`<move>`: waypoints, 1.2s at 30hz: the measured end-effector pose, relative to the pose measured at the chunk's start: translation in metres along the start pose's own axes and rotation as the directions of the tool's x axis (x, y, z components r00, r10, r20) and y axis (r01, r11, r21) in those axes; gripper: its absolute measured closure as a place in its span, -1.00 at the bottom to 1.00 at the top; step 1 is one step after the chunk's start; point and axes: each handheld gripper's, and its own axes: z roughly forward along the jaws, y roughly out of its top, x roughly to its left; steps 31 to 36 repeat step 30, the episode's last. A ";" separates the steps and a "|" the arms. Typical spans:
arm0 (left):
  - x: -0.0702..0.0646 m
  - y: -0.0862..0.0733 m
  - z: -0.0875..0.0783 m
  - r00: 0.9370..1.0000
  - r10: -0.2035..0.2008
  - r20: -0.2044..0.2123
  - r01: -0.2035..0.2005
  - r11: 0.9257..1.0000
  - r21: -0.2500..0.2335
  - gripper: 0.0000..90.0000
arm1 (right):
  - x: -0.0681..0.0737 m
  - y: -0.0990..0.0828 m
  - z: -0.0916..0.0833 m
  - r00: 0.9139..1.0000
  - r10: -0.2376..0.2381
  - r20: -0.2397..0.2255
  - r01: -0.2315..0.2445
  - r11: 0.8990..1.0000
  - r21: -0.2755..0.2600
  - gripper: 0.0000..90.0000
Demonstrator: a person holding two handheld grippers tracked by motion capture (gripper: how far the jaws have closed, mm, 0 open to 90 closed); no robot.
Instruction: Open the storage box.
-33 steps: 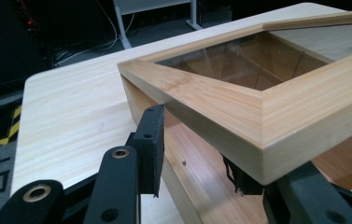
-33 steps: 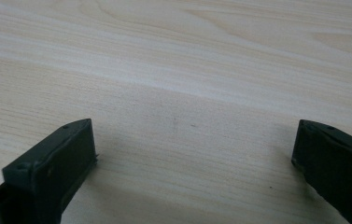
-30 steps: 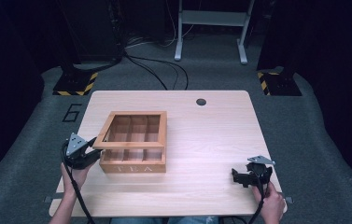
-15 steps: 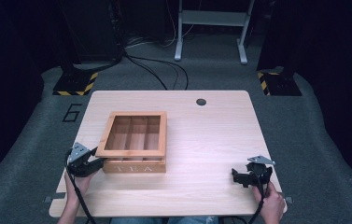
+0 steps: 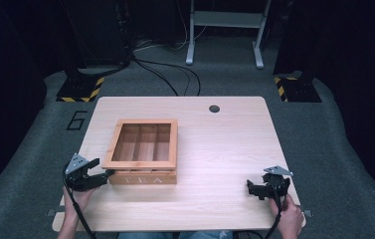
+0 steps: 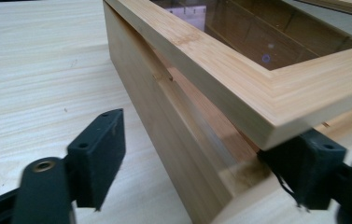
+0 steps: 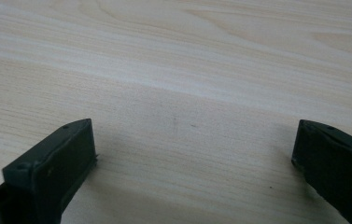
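Pale wooden table (image 5: 215, 149) on grey carpet, dark room behind.
The light bamboo tea box with a glass-paned lid (image 5: 144, 155) sits left of centre — its lid slightly ajar. The left gripper (image 5: 103, 175), jaws just opening, straddles the box's near-left corner. The right gripper (image 5: 254, 188) stands apart over bare tabletop near the right edge.

A wooden tea box (image 5: 144, 157) sits left of centre on the table, glass-paned lid down (slightly ajar at the near corner), "TEA" facing the person.
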 end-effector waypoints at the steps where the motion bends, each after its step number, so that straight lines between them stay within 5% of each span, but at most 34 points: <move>1: 0.000 -0.001 -0.002 1.000 0.004 0.008 -0.004 1.000 0.010 -0.63 | 0.000 0.000 0.000 1.000 0.000 0.000 0.000 1.000 0.000 -1.00; 6: -0.002 -0.011 -0.002 0.999 0.032 0.013 -0.033 0.996 0.080 -0.74 | 0.000 0.000 0.000 1.000 0.003 -0.001 -0.003 1.000 0.000 -1.00; 12: 0.004 -0.037 -0.009 0.999 -0.048 -0.015 0.049 0.993 0.104 -0.91 | 0.000 0.000 0.000 1.000 0.001 0.001 -0.001 1.000 -0.002 -1.00; 16: 0.002 -0.048 -0.008 0.999 -0.012 -0.049 0.021 0.980 0.197 -1.00 | 0.000 0.000 0.000 1.000 0.001 0.001 -0.001 1.000 -0.002 -1.00; 21: 0.003 -0.057 -0.005 0.996 0.025 -0.081 -0.004 0.967 0.255 -1.00 | 0.000 0.000 0.000 1.000 0.001 0.001 -0.001 1.000 -0.001 -1.00; 23: 0.003 -0.059 -0.004 0.995 0.035 -0.095 -0.011 0.970 0.245 -1.00 | 0.000 0.000 0.000 1.000 0.001 0.001 -0.001 1.000 -0.002 -1.00; 25: 0.001 -0.058 -0.002 0.991 0.072 -0.111 -0.040 0.964 0.264 -1.00 | 0.000 0.000 0.000 1.000 0.000 0.001 0.000 1.000 -0.001 -1.00; 36: 0.001 -0.059 -0.001 0.991 0.069 -0.113 -0.037 0.964 0.263 -1.00 | 0.000 0.000 0.000 1.000 0.000 0.001 0.000 1.000 -0.001 -1.00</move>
